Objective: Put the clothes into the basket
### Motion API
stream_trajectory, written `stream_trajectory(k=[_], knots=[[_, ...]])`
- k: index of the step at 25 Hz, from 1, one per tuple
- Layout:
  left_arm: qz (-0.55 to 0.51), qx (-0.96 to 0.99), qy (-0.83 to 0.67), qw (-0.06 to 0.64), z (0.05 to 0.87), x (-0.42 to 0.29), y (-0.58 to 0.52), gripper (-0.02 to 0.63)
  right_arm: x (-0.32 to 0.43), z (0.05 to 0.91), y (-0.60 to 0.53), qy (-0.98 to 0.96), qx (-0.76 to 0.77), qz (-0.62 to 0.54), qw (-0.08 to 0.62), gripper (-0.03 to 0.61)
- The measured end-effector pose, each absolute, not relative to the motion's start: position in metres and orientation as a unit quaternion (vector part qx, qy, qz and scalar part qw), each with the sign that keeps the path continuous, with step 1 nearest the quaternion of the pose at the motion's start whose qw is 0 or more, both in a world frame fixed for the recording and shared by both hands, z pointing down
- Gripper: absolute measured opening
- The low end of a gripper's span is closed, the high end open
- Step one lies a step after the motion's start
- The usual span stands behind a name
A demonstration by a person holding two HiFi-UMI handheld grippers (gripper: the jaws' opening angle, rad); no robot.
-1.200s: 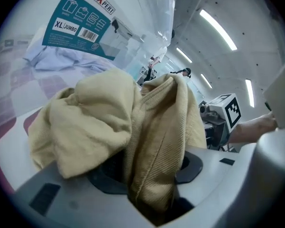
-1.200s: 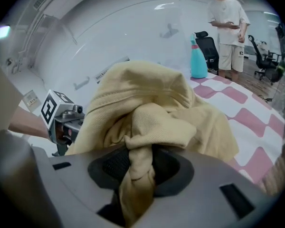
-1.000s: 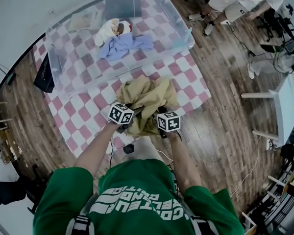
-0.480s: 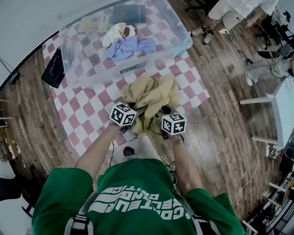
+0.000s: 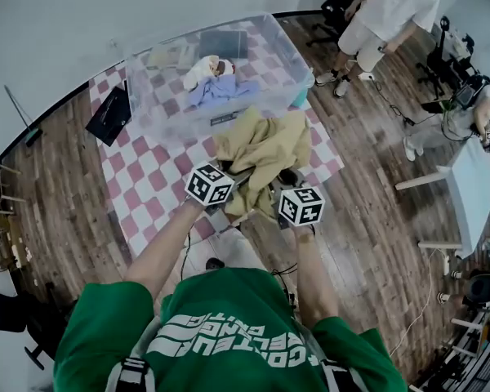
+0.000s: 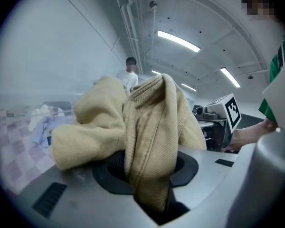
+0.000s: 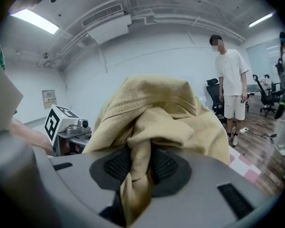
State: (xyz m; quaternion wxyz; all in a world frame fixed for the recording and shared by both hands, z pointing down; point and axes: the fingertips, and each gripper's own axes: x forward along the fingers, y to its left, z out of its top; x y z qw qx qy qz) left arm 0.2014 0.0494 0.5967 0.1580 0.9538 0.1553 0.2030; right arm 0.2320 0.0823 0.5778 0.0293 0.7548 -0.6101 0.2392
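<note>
Clothes lie inside the clear plastic storage bin (image 5: 171, 113): a pale blue garment (image 5: 222, 91) beside a white cloth (image 5: 199, 71). Left gripper (image 6: 152, 172) and right gripper (image 7: 138, 170) each pinch the tan corduroy garment (image 5: 265, 147), held just short of the bin.

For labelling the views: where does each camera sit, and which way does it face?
Head view: on the person's head, facing steeply down at the tan garment and clear bin; green shirt, both forearms, left tool, right tool show.
Left gripper view: on the left tool, along its jaws, shut on the garment; right hand at right.
Right gripper view: on the right tool, along its jaws, likewise shut on it; left hand at left.
Shared: all show the garment; each gripper view shows the other tool.
</note>
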Motion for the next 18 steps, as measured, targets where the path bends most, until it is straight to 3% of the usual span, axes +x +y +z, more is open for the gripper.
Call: stream_trajectory(k=[18], knots=[[0.090,0.986,0.128,0.052,0.428,0.146,0.058,0.117,0.172,0.407,0.095,-0.649,0.757,0.068,0.016,0.109]])
